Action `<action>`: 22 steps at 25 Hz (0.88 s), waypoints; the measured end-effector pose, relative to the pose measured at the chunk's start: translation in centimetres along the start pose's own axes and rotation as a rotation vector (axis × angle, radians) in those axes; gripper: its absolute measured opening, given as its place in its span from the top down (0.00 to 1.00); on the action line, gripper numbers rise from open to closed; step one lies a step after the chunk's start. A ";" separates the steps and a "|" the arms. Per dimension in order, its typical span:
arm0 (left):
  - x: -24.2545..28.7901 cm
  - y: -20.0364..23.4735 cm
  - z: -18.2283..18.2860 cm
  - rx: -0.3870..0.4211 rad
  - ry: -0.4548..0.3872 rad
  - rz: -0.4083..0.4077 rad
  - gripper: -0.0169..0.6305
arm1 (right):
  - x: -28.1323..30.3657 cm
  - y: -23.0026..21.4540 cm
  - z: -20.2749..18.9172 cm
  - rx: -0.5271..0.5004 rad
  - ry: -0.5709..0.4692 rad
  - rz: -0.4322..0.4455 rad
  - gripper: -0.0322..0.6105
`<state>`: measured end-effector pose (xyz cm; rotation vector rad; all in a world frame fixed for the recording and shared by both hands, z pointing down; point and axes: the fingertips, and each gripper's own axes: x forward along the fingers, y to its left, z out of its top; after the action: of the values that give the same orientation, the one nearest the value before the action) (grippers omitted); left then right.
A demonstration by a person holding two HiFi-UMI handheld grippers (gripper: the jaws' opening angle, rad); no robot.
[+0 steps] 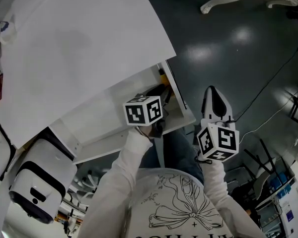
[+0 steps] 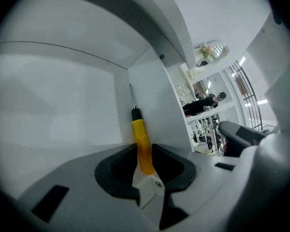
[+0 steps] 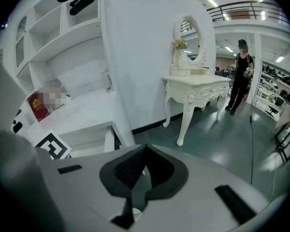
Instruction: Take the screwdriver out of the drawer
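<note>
A screwdriver point(image 2: 139, 134) with a yellow handle and a thin dark shaft lies in the open white drawer point(image 1: 183, 109), along its right wall point(image 2: 152, 95). My left gripper point(image 1: 160, 90) reaches down into the drawer. In the left gripper view its jaws point(image 2: 144, 153) stand apart with the handle's near end between them and a gap on each side. My right gripper point(image 1: 213, 92) hangs to the right of the drawer over the dark floor. Its jaws point(image 3: 145, 154) are together with nothing in them.
The white desk top point(image 1: 79, 43) overhangs the drawer. A white and black machine point(image 1: 39, 182) stands at the lower left. A cable point(image 1: 268, 88) runs over the floor. An ornate white dressing table point(image 3: 198, 86), wall shelves point(image 3: 63, 42) and a standing person point(image 3: 241, 76) are farther off.
</note>
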<state>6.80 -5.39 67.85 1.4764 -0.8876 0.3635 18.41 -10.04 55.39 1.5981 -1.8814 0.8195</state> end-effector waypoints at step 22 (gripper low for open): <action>-1.7 1.4 -0.5 0.000 0.015 0.073 0.93 | 0.1 1.1 -0.2 -0.007 -0.005 0.024 0.95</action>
<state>4.89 -4.28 67.72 1.4422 -0.9310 0.4280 17.35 -9.84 55.51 1.5780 -1.9077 0.8191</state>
